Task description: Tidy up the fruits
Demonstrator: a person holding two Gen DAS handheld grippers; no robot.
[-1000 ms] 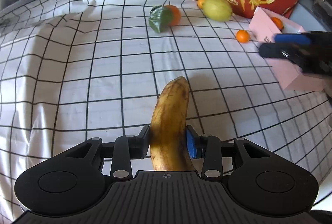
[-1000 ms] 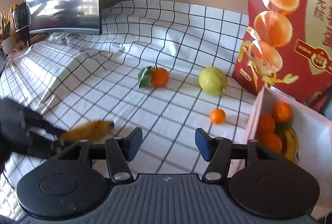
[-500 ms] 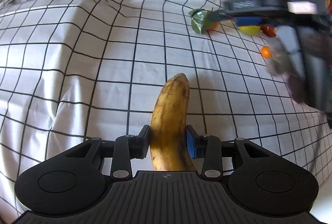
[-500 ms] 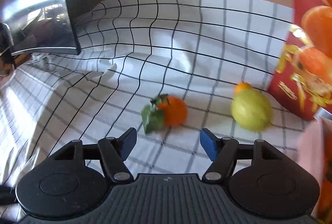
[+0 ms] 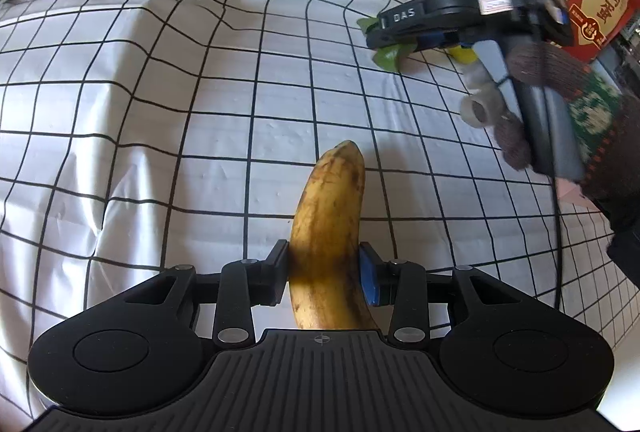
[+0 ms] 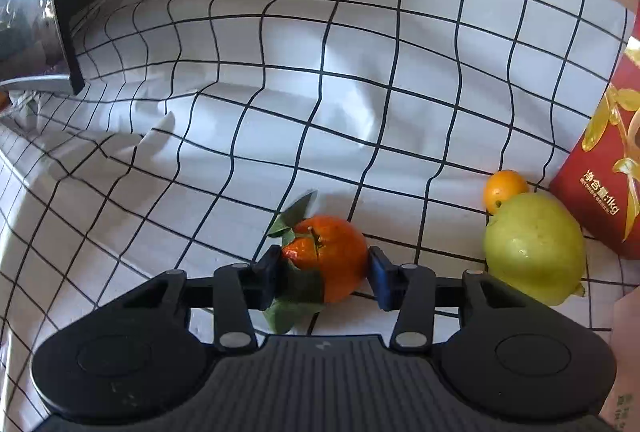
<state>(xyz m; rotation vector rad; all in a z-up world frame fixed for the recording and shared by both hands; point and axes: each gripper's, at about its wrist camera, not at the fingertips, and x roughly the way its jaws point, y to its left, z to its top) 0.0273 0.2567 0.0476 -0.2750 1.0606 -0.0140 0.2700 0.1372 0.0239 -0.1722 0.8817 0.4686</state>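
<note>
The red carton point(image 6: 608, 168) bears gold print reading 净含量:1kg, and in the left wrist view its face shows orange halves and large gold Chinese characters that I cannot read for certain. The right gripper's point(image 5: 394, 28) side is stamped DAS. A white cloth with a black grid point(image 6: 360, 80) covers the surface, rumpled into folds; a dark screen point(image 6: 36, 12) stands at its far left edge.

Left of the carton lie a green-yellow lemon point(image 6: 534, 248) and, touching it from behind, a small kumquat point(image 6: 505, 189). Further left of the carton, a leafy mandarin point(image 6: 326, 258) sits on the cloth between the right gripper's jaws, which have just been closing; the pads now meet its sides and leaf. The left gripper point(image 5: 324, 274) clamps a brown-speckled banana point(image 5: 330, 232), its tip pointing forward over the cloth. A hand in a knitted glove point(image 5: 560, 104) holds the right gripper.
</note>
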